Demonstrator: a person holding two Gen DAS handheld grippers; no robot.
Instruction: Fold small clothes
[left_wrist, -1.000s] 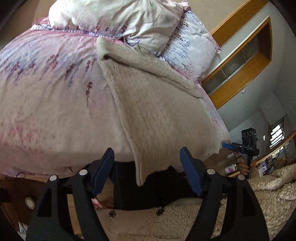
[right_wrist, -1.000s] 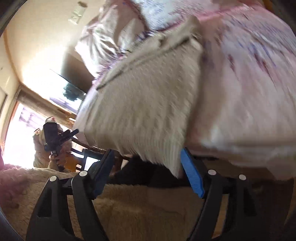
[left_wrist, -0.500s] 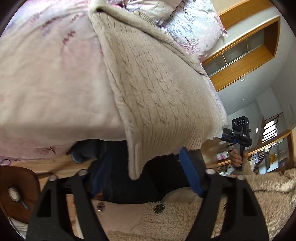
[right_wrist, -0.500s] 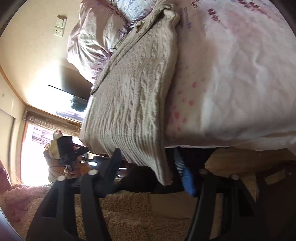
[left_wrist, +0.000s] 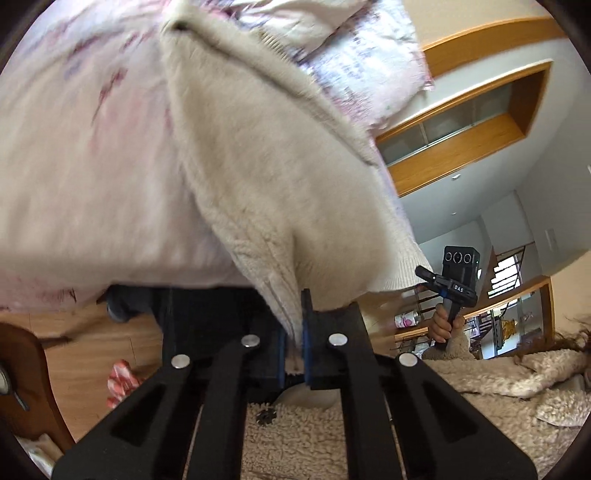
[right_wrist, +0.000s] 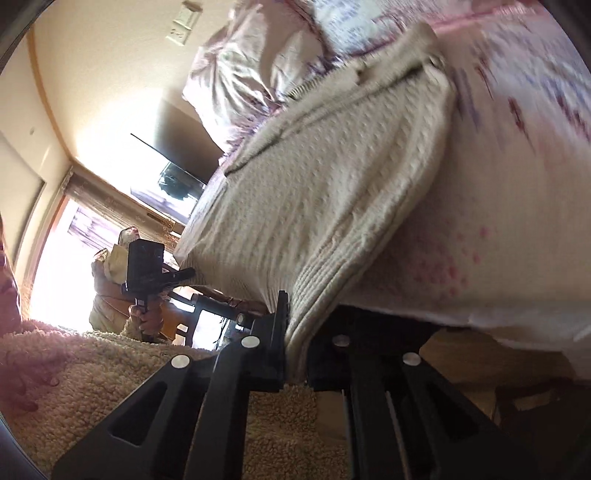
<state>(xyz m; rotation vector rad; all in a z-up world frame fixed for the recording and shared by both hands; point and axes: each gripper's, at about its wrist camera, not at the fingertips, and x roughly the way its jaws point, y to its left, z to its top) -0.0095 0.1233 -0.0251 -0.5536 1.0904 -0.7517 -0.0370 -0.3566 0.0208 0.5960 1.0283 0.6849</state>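
Observation:
A cream cable-knit sweater (left_wrist: 266, 177) lies lengthwise on a pink floral bed, its ribbed hem hanging over the near edge. My left gripper (left_wrist: 293, 332) is shut on the hem's left corner. In the right wrist view the same sweater (right_wrist: 325, 199) runs away from me, and my right gripper (right_wrist: 295, 339) is shut on the hem's right corner. Each gripper shows in the other's view, the right one (left_wrist: 448, 284) and the left one (right_wrist: 147, 273), hand-held.
The pink floral bedcover (left_wrist: 85, 177) spreads under the sweater, with pillows (left_wrist: 354, 55) at the head. A wooden chair (left_wrist: 22, 384) stands low left. Wooden floor (left_wrist: 85, 350) lies below the bed edge. My fleece sleeves (right_wrist: 92, 373) fill the foreground.
Both grippers moved in to the sweater's hanging hem and went from open to shut on its two corners.

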